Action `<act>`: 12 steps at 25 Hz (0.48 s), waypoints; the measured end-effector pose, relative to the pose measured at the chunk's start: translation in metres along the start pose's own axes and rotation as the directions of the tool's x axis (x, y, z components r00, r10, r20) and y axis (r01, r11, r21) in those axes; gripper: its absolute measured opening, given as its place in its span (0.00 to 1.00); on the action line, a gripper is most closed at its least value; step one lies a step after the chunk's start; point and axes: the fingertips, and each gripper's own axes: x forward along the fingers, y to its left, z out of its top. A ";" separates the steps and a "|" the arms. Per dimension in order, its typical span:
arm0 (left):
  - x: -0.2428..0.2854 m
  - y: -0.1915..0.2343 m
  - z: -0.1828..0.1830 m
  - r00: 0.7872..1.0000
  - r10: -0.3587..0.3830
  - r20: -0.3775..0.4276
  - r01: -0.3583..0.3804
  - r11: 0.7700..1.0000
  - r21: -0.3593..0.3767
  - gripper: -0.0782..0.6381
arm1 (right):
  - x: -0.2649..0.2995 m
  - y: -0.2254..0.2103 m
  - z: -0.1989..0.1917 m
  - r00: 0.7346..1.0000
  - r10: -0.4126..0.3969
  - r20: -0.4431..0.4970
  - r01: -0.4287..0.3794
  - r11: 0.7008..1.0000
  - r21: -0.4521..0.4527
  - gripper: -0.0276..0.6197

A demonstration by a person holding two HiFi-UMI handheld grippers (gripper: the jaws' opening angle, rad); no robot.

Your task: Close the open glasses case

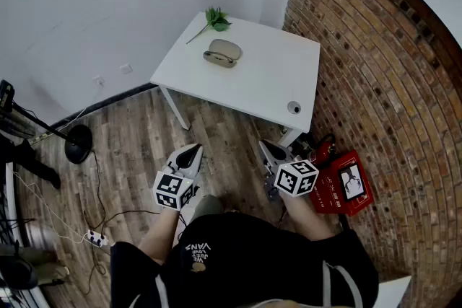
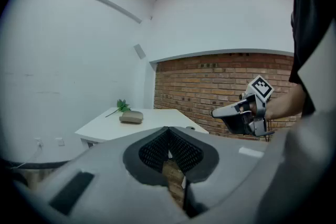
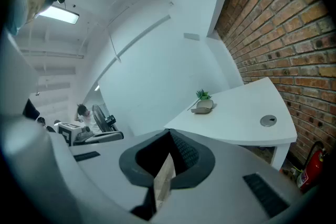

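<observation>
The left gripper [image 1: 193, 149] and right gripper [image 1: 266, 146] are both clenched empty, and the open glasses case [image 1: 222, 53] lies well ahead near the white table's [image 1: 267, 79] far-left corner, long axis crosswise, about equally far from each.

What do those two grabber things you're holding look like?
Both are pointy white-and-grey shells, a bit like beaks. The left gripper and the right gripper each carry a white cube printed with black square markers. Inside the jaws sit dark ribbed pads. The person wears a black top.
</observation>
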 end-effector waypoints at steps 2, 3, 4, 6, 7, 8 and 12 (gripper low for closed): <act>0.002 0.001 0.000 1.000 -0.001 0.004 0.001 1.000 -0.004 0.12 | 0.003 -0.001 0.001 1.000 0.000 -0.005 0.000 1.000 -0.003 0.04; 0.003 0.002 0.000 1.000 -0.003 0.006 0.003 1.000 -0.006 0.12 | 0.004 -0.002 0.001 1.000 -0.002 -0.009 0.002 1.000 -0.005 0.04; 0.003 0.004 -0.001 1.000 -0.006 0.009 0.006 1.000 -0.008 0.12 | 0.006 -0.002 0.000 1.000 -0.006 -0.012 0.006 1.000 -0.011 0.04; 0.004 0.010 -0.001 1.000 -0.007 0.027 0.007 1.000 -0.002 0.12 | 0.011 -0.002 0.000 1.000 -0.016 -0.015 0.015 0.999 -0.044 0.04; 0.004 0.016 -0.001 0.999 -0.002 0.039 0.002 1.000 0.007 0.12 | 0.015 -0.001 0.001 1.000 -0.021 -0.011 0.020 0.997 -0.072 0.04; 0.006 0.022 -0.001 0.999 0.001 0.050 -0.002 1.000 0.013 0.12 | 0.020 0.000 0.003 1.000 -0.026 -0.006 0.025 0.995 -0.102 0.04; 0.026 0.052 0.001 0.998 -0.036 0.049 0.038 0.998 -0.043 0.46 | 0.048 -0.003 0.016 0.999 -0.054 0.005 0.054 0.986 -0.158 0.33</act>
